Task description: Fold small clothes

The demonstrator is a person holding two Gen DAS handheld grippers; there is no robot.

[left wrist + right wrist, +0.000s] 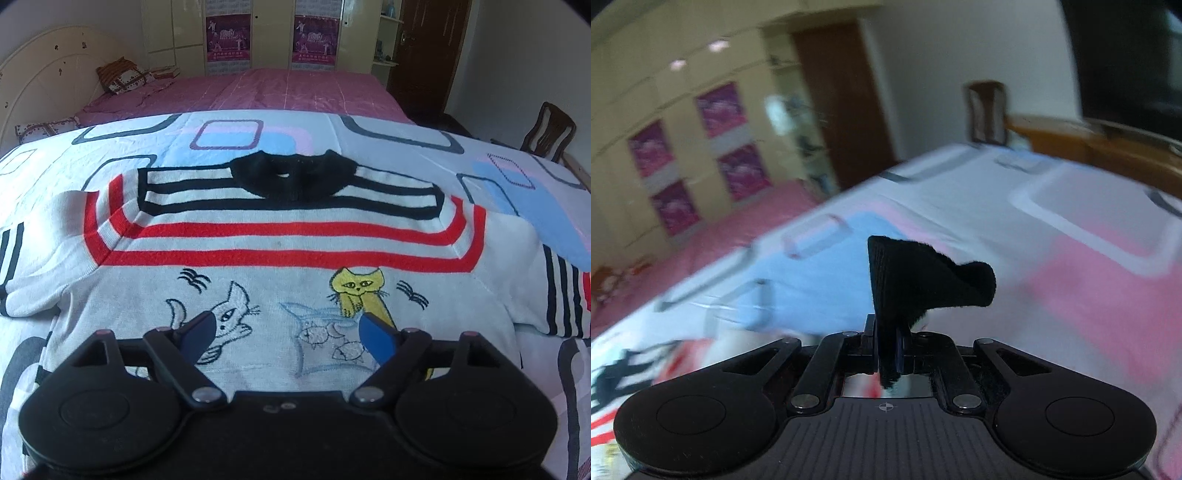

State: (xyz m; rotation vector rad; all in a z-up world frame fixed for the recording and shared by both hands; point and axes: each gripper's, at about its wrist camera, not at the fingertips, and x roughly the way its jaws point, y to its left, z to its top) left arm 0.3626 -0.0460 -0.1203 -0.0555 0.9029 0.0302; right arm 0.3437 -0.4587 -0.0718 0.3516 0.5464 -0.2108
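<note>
Small striped sweater (pixel 280 236) flat on the bed (pixel 369 133), left gripper (pixel 288 332) fingers apart above its cat print, right gripper (pixel 888 347) fingers clamped on black cuff (pixel 923 277), lifted off bed

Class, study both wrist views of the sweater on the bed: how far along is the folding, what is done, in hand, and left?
Done: the sweater lies spread flat, face up, on the patterned sheet; no fold shows. In hand: the right tongs are shut on a black ribbed edge, probably a cuff, lifted off the sheet. The left tongs hover open above the cat pictures. Left: every fold.
</note>
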